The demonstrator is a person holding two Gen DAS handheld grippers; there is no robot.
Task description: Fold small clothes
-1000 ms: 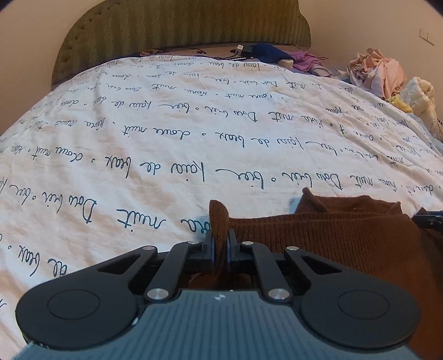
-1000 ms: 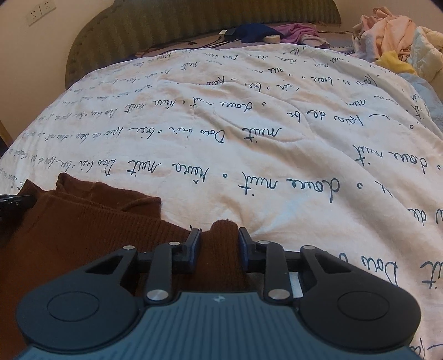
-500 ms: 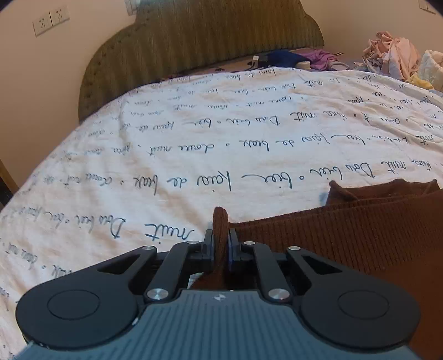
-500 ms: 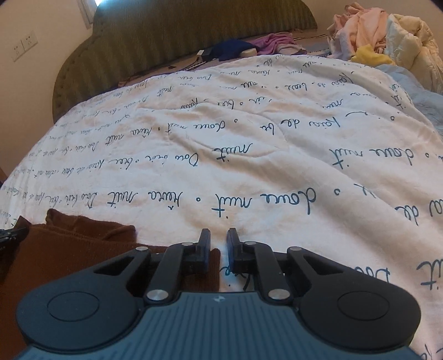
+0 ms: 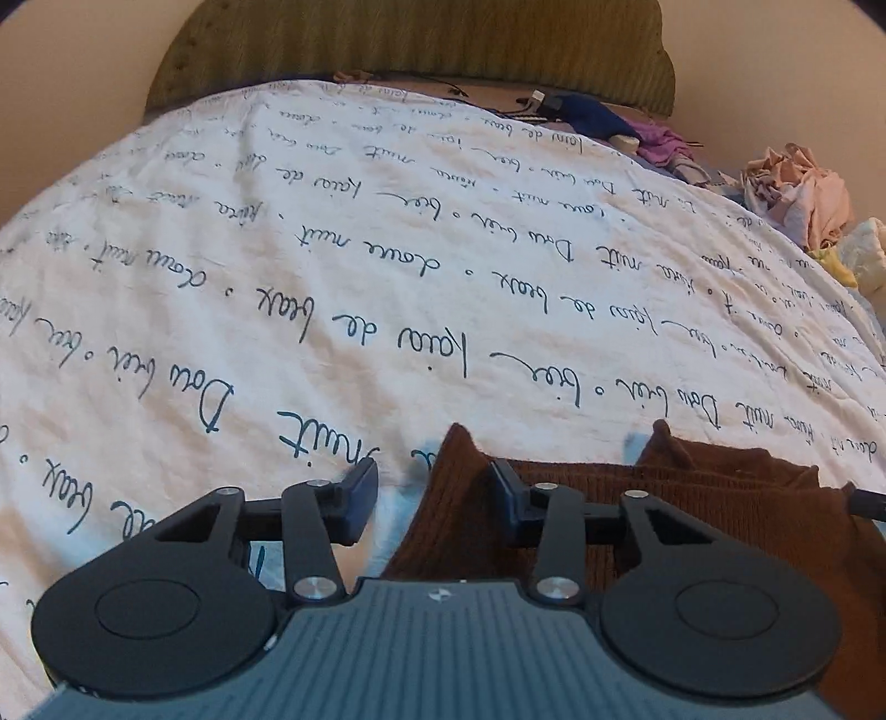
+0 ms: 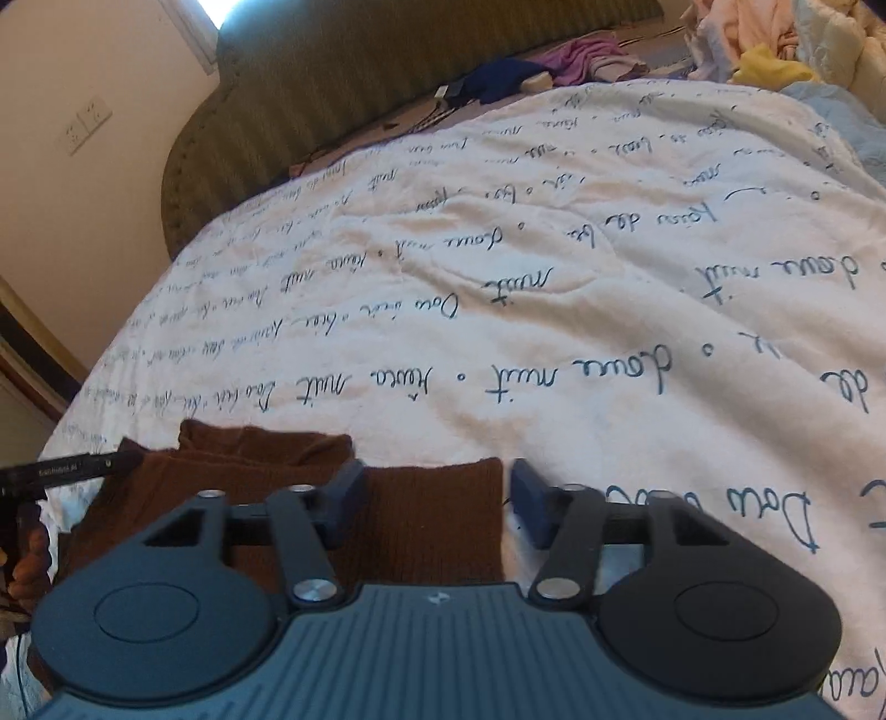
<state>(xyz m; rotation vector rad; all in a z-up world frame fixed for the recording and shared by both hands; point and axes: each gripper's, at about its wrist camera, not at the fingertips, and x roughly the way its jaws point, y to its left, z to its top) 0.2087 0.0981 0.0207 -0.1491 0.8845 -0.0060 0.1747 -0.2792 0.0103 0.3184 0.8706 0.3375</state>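
1. A second ago the left gripper (image 5: 433, 498) was clenched on a corner of the brown knit garment (image 5: 692, 498); now its fingers stand wide apart, and the corner only rests between them, close to the right finger.
2. The right gripper (image 6: 434, 501) has released too: it pinched the other corner a second ago, and now the flat brown edge (image 6: 437, 520) lies loose between its spread fingers.
3. My judgement is that one fold is just put down. The garment now rests on the bed by itself, so the next move is probably a new grasp for a second fold, or some smoothing.
4. The garment lies on the near part of the white duvet (image 5: 332, 310), directly in front of both grippers, with a folded layer visible at its far edge.
5. The duvet carries dark handwritten words and looks soft and a little wrinkled, so cloth can drag on it.
6. Behind it is a green padded headboard (image 5: 415, 50). A blue and purple heap (image 5: 620, 130) lies near it, and a pile of pink and yellow clothes (image 5: 797, 199) at the right side. The right wrist view shows wall sockets (image 6: 86, 124).
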